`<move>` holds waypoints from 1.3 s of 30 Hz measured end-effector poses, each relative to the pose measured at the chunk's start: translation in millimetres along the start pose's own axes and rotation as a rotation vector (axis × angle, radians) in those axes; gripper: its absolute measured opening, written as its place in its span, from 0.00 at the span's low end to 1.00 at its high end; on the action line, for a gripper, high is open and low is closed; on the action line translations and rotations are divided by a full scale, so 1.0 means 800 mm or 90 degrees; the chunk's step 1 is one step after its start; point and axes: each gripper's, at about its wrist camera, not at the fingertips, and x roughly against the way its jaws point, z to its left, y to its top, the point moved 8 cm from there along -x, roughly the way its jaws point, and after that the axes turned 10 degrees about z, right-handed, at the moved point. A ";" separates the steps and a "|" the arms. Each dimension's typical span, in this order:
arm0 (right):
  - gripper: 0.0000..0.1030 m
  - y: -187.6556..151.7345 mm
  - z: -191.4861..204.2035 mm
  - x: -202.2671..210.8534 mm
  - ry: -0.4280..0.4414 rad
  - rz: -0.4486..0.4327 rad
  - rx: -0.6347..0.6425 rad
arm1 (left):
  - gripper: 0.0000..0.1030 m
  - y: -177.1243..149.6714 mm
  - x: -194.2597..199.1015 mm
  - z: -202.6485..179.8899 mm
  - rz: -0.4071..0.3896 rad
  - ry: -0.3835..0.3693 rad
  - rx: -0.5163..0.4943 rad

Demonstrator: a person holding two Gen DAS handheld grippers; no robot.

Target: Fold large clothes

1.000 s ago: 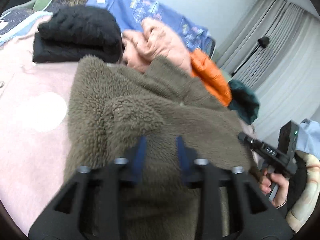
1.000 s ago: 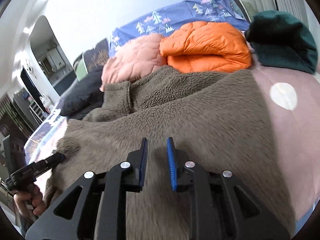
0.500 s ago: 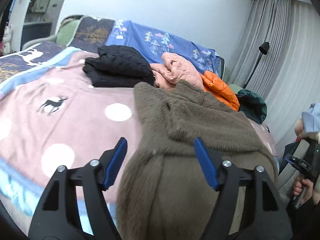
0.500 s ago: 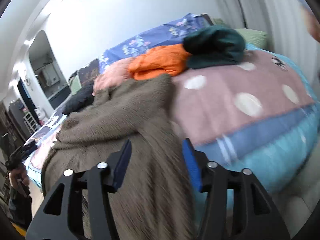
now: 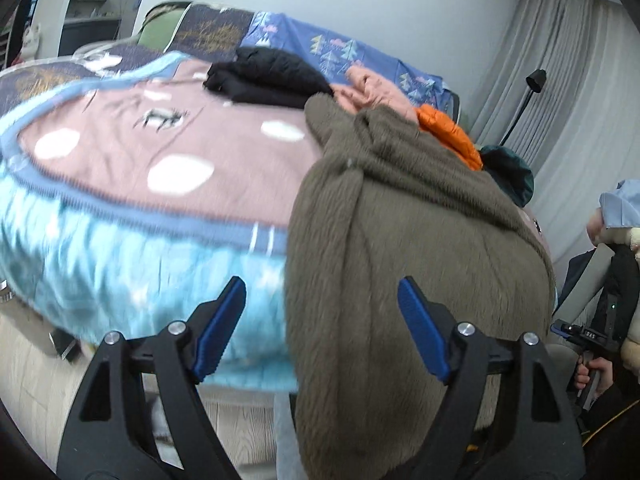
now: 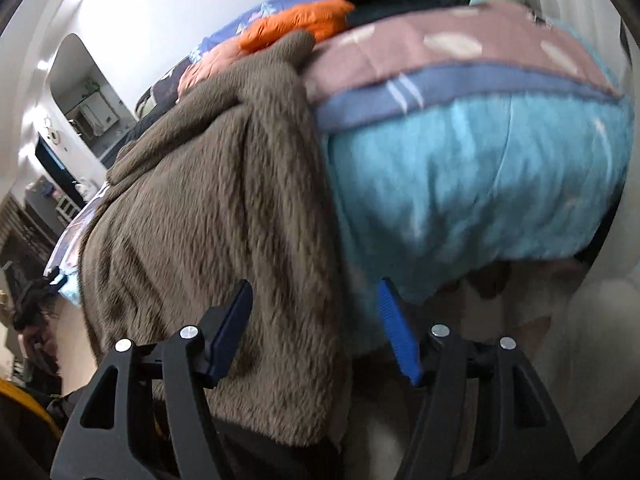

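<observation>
I've got the brown fleece jacket (image 5: 412, 248) laid down the bed (image 5: 120, 184), collar end up by the pile of other clothes, hem end spilling over the bed's near edge and hanging toward the floor. Left gripper (image 5: 322, 330) has its jaws spread wide — they've just been opening — and the hanging fleece shows between the blue pads, but neither pad presses on it. Same story at the right gripper (image 6: 316, 326): jaws apart, just been opening, the jacket's edge sitting between them with no pinch that I can see. So nothing is held at this moment.

How far along? My read is early to middle. The jacket looks gathered lengthwise, with a long ridge running down it toward the bed's edge, so perhaps one side is turned in. It's no compact bundle yet; the overhang needs bringing up onto the bed and the length folding over. Beyond the jacket's collar, a black garment (image 5: 268, 76) lies folded flat on the bed, while the pink jacket (image 5: 376, 88), the orange one (image 5: 448, 132) and the dark green one (image 5: 508, 172) sit in rumpled heaps — I'd guess those are still waiting.

Writing: there's small white lettering on the other gripper's body at the far right of the left view, too small for me to read. No brand shows on the fleece.
</observation>
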 end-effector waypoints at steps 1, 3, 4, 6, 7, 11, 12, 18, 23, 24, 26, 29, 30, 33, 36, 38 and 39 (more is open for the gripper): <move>0.63 -0.004 0.000 -0.002 0.006 0.005 -0.003 | 0.77 -0.010 -0.003 0.004 0.011 -0.002 0.006; 0.63 -0.016 0.000 -0.008 0.011 0.018 -0.002 | 0.77 -0.023 -0.008 0.005 0.028 -0.002 0.010; 0.63 -0.018 -0.001 -0.010 0.013 0.022 -0.002 | 0.77 -0.031 -0.011 0.004 0.038 -0.004 0.008; 0.63 -0.024 -0.001 -0.013 0.016 0.026 -0.006 | 0.77 -0.045 -0.017 0.002 0.053 -0.002 0.003; 0.63 -0.027 -0.002 -0.015 0.018 0.029 -0.008 | 0.77 -0.053 -0.021 0.002 0.063 0.000 0.001; 0.63 -0.035 0.005 -0.026 0.023 0.037 -0.007 | 0.77 -0.079 -0.036 0.001 0.095 0.010 0.004; 0.63 -0.038 0.009 -0.030 0.026 0.041 -0.003 | 0.77 -0.084 -0.038 0.000 0.099 0.010 0.005; 0.60 -0.045 0.016 -0.046 0.022 0.056 -0.005 | 0.76 -0.121 -0.056 -0.011 0.142 0.005 0.009; 0.56 -0.056 0.015 -0.055 0.025 0.081 -0.008 | 0.60 -0.150 -0.072 -0.022 0.183 -0.021 0.020; 0.53 -0.061 0.014 -0.059 0.024 0.090 -0.008 | 0.56 -0.154 -0.074 -0.024 0.188 -0.025 0.022; 0.36 -0.065 0.013 -0.062 0.024 0.099 -0.009 | 0.45 -0.159 -0.077 -0.027 0.191 -0.034 0.022; 0.15 -0.067 0.015 -0.056 0.047 0.099 -0.019 | 0.25 -0.159 -0.075 -0.034 0.192 -0.048 0.015; 0.13 -0.065 0.016 -0.052 0.057 0.099 -0.022 | 0.22 -0.158 -0.073 -0.036 0.192 -0.054 0.009; 0.10 -0.059 0.028 -0.033 0.104 0.088 -0.028 | 0.13 -0.149 -0.057 -0.042 0.180 -0.091 -0.001; 0.09 -0.049 0.044 -0.008 0.171 0.061 -0.033 | 0.12 -0.133 -0.037 -0.056 0.160 -0.139 -0.009; 0.09 -0.040 0.057 0.008 0.222 0.041 -0.037 | 0.12 -0.123 -0.025 -0.067 0.144 -0.165 -0.018; 0.09 -0.033 0.062 0.019 0.249 0.030 -0.036 | 0.12 -0.118 -0.021 -0.071 0.138 -0.178 -0.020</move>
